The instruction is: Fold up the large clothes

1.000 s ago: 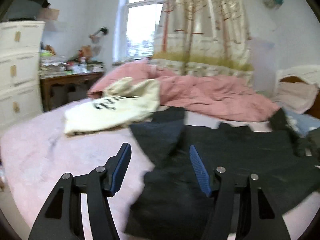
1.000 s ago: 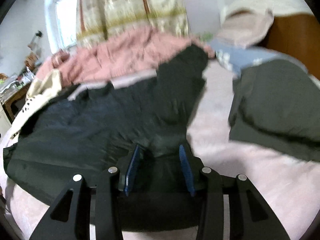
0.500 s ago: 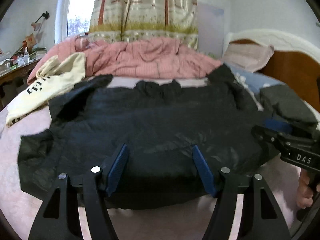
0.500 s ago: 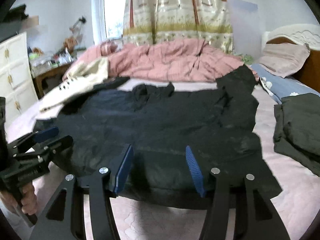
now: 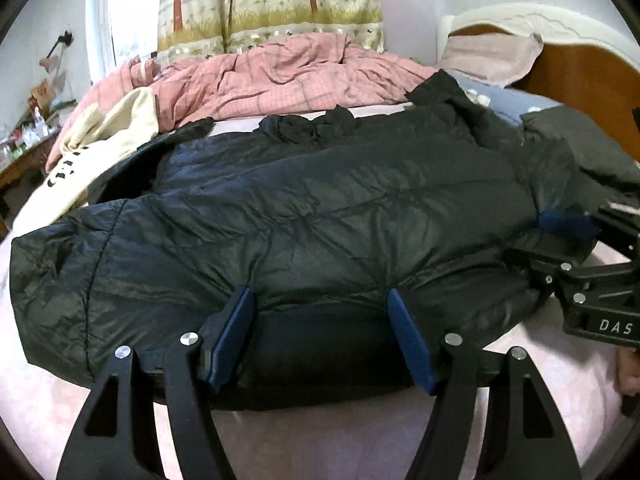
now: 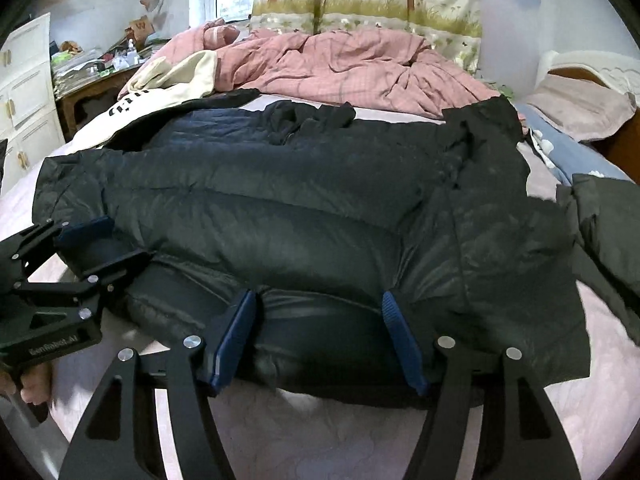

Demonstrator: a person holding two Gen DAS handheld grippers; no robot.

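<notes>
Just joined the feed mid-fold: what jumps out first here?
A big black puffer jacket spread flat across the pink bed fills both views. The left gripper and right gripper both straddle its near hem; the right's jaws are opening. Behind lies a rumpled pink quilt.

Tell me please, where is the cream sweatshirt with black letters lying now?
The cream sweatshirt lies at the far left of the bed in both views, between the black puffer jacket and the crumpled pink duvet, near the wooden side table.
</notes>
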